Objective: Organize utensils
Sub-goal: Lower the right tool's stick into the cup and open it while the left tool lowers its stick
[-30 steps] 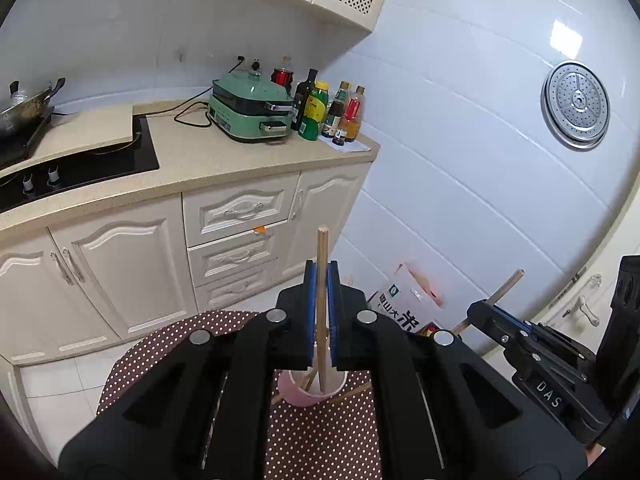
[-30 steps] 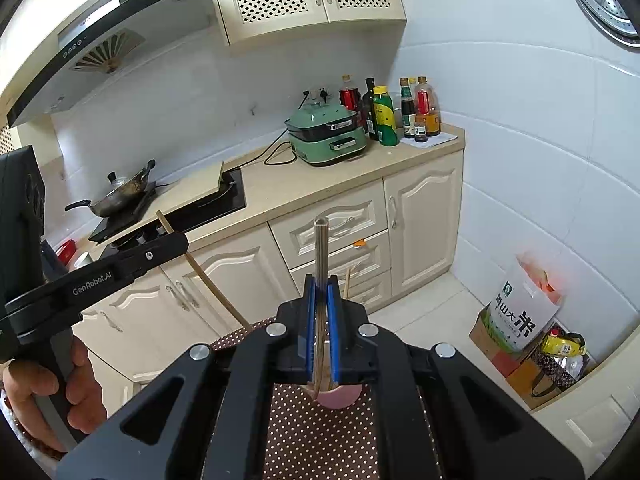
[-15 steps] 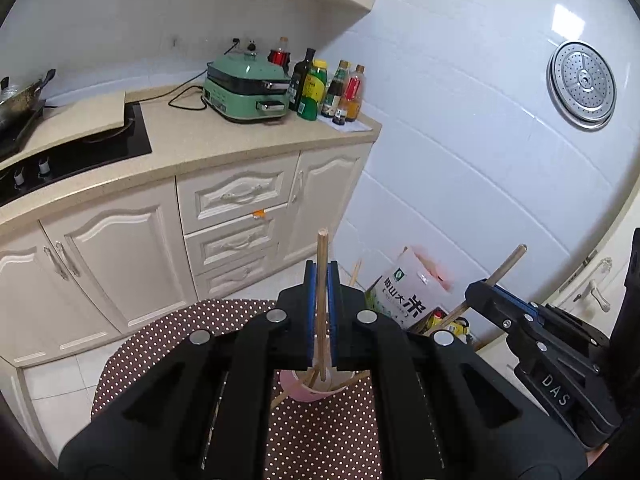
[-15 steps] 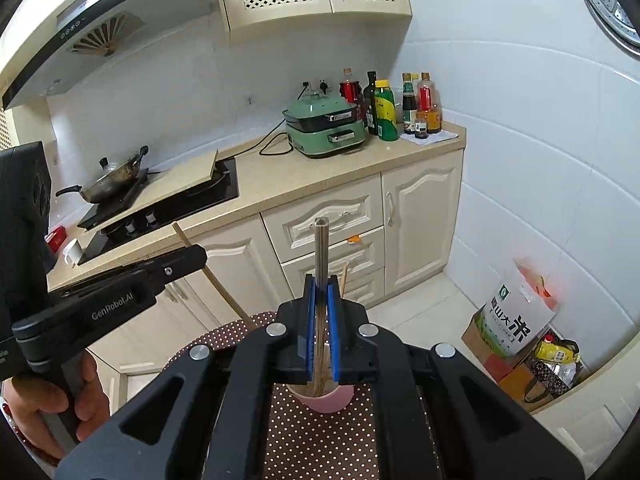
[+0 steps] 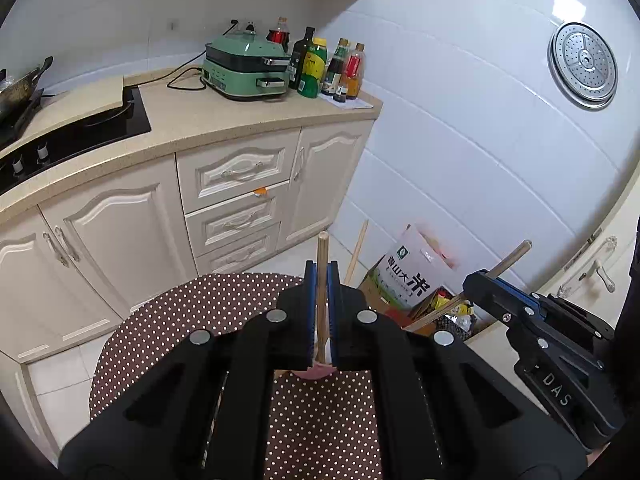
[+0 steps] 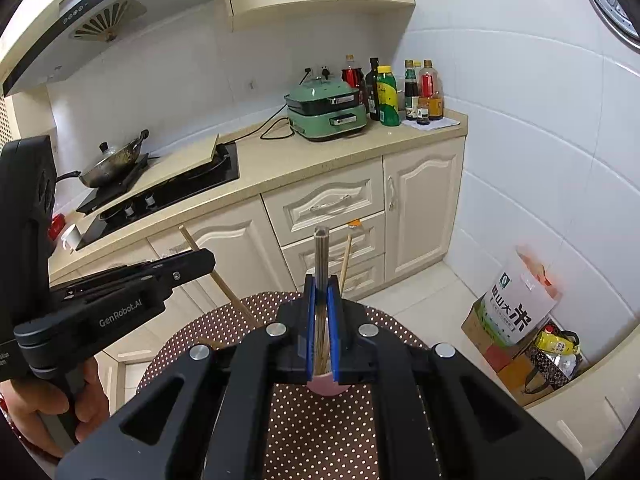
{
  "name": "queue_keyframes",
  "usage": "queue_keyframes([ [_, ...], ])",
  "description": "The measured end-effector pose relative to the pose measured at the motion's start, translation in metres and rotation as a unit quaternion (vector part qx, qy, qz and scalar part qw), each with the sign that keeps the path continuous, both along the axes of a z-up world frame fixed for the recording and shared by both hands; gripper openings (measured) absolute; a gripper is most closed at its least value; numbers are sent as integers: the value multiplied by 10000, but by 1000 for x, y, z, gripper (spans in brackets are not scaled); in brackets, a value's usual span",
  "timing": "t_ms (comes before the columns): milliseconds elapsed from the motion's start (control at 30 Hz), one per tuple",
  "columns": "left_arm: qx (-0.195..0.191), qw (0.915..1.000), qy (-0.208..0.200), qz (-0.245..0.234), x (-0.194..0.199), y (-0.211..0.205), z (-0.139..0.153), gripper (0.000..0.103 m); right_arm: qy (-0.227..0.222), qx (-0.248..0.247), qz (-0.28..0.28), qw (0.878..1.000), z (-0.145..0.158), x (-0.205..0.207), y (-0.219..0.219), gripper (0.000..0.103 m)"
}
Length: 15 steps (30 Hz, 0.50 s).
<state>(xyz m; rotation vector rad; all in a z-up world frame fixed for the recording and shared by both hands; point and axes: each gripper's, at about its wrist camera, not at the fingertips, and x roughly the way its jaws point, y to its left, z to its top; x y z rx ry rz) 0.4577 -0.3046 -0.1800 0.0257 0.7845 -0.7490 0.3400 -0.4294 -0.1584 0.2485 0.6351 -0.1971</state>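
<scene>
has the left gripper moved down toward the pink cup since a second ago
Yes. The left gripper has sunk: the counter sits higher in its view, and the pink cup is nearer.

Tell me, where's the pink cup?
The pink cup stands on the dotted table, just beyond both shut grippers, low centre in each view.

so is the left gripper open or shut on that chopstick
Shut on it. In the left wrist view the left gripper has its blue pads pressed against both sides of the wooden chopstick, which stands upright over the pink cup.
</scene>
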Motion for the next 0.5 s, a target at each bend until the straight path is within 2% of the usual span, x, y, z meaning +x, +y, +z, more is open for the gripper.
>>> queue_keyframes([
  [500, 174, 9997, 134, -74, -8, 5, -16, 6, 215, -62, 23, 9997, -26, -8, 14, 5],
])
